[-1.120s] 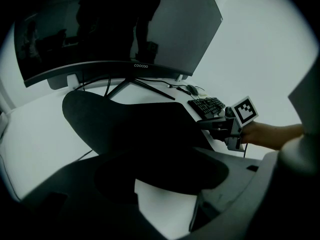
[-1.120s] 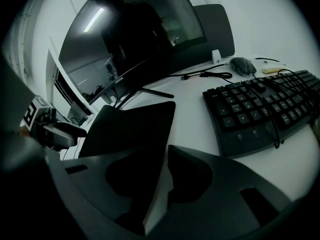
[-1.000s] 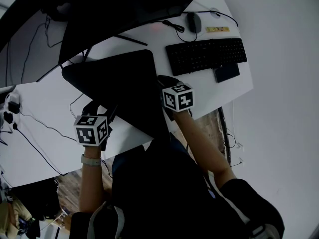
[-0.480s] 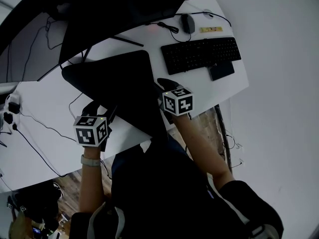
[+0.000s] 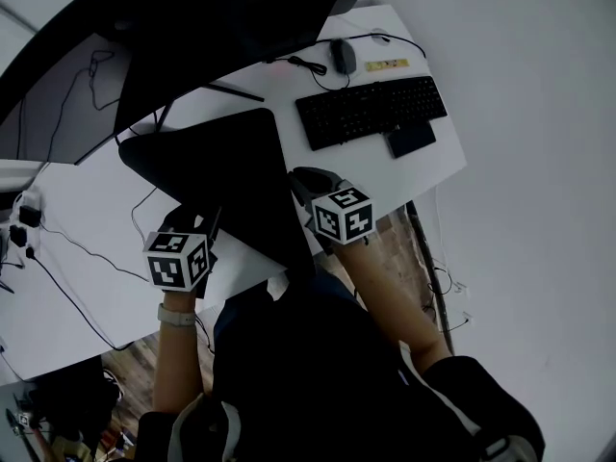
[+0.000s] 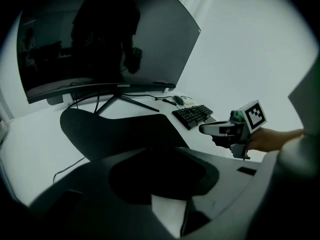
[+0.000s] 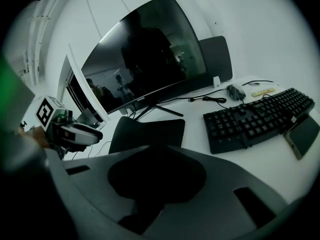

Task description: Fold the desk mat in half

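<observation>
head view: near edge pinched, fold barely begun

left gripper (image 5: pixel 192 225) and right gripper (image 5: pixel 305 181) have just been closing, and each now clamps a near corner of the black desk mat (image 5: pixel 226 166), which lies on the white table (image 5: pixel 87 200) in front of the monitor (image 5: pixel 221 27). risks: a shallow pinch could slip as the edge lifts, and uneven hands would skew the fold. count: one desk mat, two grippers, one keyboard (image 5: pixel 371 111), one mouse (image 5: pixel 342 56), one phone (image 5: pixel 411 139).
</observation>
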The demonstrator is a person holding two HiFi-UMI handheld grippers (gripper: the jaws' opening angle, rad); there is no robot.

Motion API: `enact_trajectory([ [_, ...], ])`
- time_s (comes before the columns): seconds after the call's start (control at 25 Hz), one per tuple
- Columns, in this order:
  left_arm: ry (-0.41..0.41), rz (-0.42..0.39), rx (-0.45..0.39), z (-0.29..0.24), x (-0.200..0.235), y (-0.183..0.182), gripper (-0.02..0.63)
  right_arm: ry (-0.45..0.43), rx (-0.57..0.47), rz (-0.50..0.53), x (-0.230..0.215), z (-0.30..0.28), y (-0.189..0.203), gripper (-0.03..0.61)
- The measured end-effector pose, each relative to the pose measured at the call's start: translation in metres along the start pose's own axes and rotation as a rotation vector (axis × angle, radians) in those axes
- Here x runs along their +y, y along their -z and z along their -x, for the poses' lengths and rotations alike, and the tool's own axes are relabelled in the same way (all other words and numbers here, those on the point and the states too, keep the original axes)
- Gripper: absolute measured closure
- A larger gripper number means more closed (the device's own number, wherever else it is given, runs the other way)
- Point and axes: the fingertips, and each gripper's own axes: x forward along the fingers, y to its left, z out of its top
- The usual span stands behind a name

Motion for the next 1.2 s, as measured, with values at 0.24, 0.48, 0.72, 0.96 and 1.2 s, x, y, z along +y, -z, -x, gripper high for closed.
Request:
enact_trajectory([
  [0.24, 0.025, -0.030, -0.091, 0.013, -0.021, -0.022, 0.603, -0.018, -0.057, 0.048, 0.017, 0.035, -0.019, 0.537],
  [0.48, 0.101, -0.083, -0.166, 0.030, -0.053, -0.044, 0.604, -0.034, -0.107, 0.089, 0.038, 0.074, -0.038, 0.541],
  [0.72, 0.151, -0.154, -0.288, 0.049, -0.085, -0.074, 0.604, -0.024, -0.173, 0.179, 0.060, 0.112, -0.062, 0.541],
  [0.96, 0.204, -0.226, -0.376, 0.071, -0.114, -0.096, 0.604, -0.014, -0.239, 0.236, 0.079, 0.148, -0.080, 0.541],
  [1.2, 0.242, -0.282, -0.454, 0.098, -0.138, -0.115, 0.604, 0.010, -0.286, 0.292, 0.095, 0.179, -0.087, 0.541],
])
